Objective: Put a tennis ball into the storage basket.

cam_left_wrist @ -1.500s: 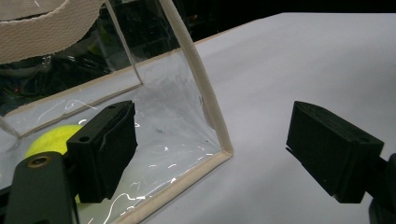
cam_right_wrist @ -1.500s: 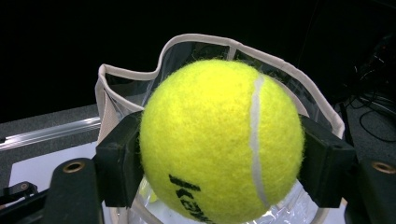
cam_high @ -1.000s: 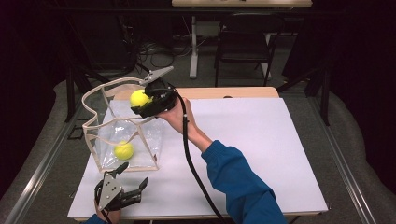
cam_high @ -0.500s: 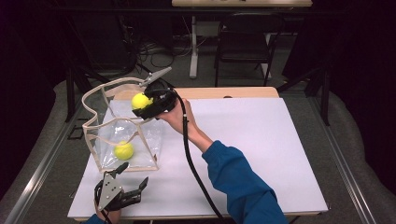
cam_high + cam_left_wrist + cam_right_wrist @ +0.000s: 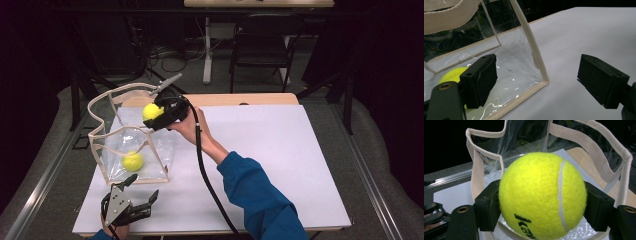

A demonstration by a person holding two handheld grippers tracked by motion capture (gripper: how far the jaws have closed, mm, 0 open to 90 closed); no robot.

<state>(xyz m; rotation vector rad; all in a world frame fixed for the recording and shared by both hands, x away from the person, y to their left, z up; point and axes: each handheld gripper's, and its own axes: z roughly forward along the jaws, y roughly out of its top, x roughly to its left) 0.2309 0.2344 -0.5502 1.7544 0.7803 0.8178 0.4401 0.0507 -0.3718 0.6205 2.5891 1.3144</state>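
One tennis ball point(image 5: 132, 161) is placed inside the transparent bag point(image 5: 107, 172), which is set on the table's point(image 5: 280, 165) left part; another tennis ball point(image 5: 151, 111) is held above the bag.

Only writing I can spot anywhere is on the tennis ball point(image 5: 541, 195): there's black print low on its yellow felt, upside down from the right gripper view and cut off by the bottom edge. It looks like the letters "KE" plus a bit more, but I can't make out the whole word, so I'm not calling a brand. From the high view the balls are too small to show any lettering, and the clear bag point(image 5: 107, 135) and white table top point(image 5: 280, 165) carry no labels, numbers or signs that I can read.
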